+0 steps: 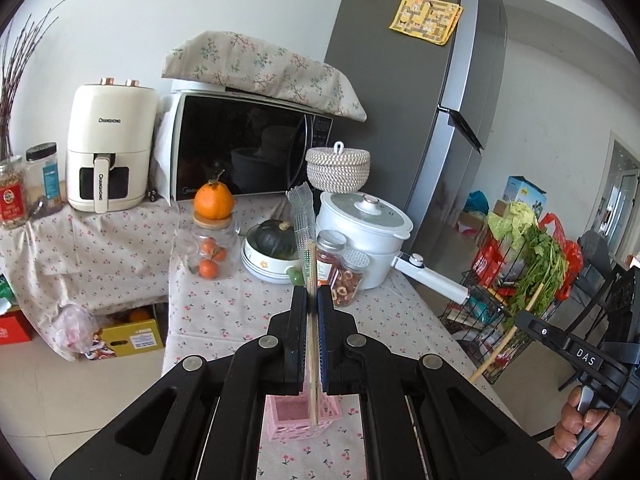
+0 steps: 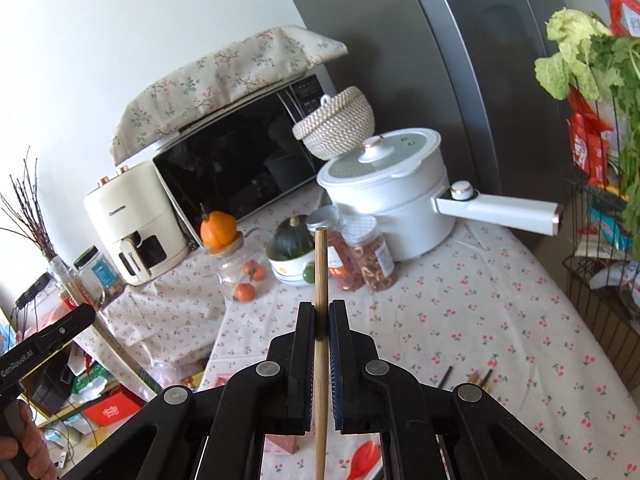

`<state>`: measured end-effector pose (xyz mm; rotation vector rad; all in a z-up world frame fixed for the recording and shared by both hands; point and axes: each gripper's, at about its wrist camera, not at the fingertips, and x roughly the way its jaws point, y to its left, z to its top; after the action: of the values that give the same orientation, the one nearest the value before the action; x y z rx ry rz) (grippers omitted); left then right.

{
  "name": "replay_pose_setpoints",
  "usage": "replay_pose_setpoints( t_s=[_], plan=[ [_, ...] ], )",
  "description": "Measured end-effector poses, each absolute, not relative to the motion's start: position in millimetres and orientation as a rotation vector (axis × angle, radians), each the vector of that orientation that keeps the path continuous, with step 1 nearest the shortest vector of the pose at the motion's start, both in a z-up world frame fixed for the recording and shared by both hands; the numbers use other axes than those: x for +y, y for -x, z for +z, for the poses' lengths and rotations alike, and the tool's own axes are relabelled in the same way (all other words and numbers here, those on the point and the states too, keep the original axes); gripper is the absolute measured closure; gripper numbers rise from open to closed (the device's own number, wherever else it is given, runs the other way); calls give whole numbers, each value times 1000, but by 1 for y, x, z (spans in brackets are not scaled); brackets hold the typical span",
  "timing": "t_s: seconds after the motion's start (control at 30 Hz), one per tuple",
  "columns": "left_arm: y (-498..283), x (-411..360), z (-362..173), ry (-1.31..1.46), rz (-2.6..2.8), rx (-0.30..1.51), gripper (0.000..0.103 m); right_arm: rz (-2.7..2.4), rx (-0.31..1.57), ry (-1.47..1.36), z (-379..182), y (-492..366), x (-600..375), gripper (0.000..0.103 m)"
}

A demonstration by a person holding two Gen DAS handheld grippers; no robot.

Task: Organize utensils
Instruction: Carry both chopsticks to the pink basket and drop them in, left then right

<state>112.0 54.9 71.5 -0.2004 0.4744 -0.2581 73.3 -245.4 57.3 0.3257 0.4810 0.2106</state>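
Both hands are up off the surface (image 1: 224, 300), each carrying a utensil, so the step in hand looks like the carry toward the pink holder (image 1: 301, 414).

On the left, the left claw (image 1: 312, 292) is pressed together on a pair of chopsticks in a clear mesh-printed sleeve (image 1: 306, 232). They stand upright between the pads, the sleeve's top well above the claw and the lower ends reaching down to the holder's open mouth, which sits on the surface near its front edge, right under the claw. Whether the tips are already inside the holder or only in front of it I cannot tell; the claw's own linkage covers most of it.

On the right, the right claw (image 2: 322, 312) is pinching a plain wooden stick (image 2: 321, 264), upright too, its blunt top above the pads and its lower part running off the bottom of the view, so what kind of utensil it is stays unknown.

Next, I'd judge, each stick has to be lined up over the holder and lowered straight in before the pads let go.

Toward the surface's right front edge lie a few loose chopsticks (image 2: 476, 378), partly hidden by the claw's arm, and a red spoon (image 2: 360, 454) peeks out underneath, mostly covered.
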Motion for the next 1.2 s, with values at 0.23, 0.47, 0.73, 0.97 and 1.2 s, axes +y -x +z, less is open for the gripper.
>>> replay_pose_setpoints(
  t_s=[0.23, 0.47, 0.73, 0.97, 1.2],
  plan=[
    [-148, 46, 40, 139, -246, 458, 98, 239, 415, -309, 69, -77, -223, 98],
    [-177, 46, 4, 168, -224, 559, 98, 259, 384, -271, 71, -74, -201, 98],
    [-172, 66, 8, 282, -191, 644, 50, 306, 375, -296, 75, -78, -187, 98],
    [-149, 88, 11, 320, -138, 720, 35, 300, 339, -331, 93, -96, -174, 97],
    [-138, 95, -6, 259, -97, 807, 32, 250, 426, -210, 68, -127, -144, 97]
  ],
)
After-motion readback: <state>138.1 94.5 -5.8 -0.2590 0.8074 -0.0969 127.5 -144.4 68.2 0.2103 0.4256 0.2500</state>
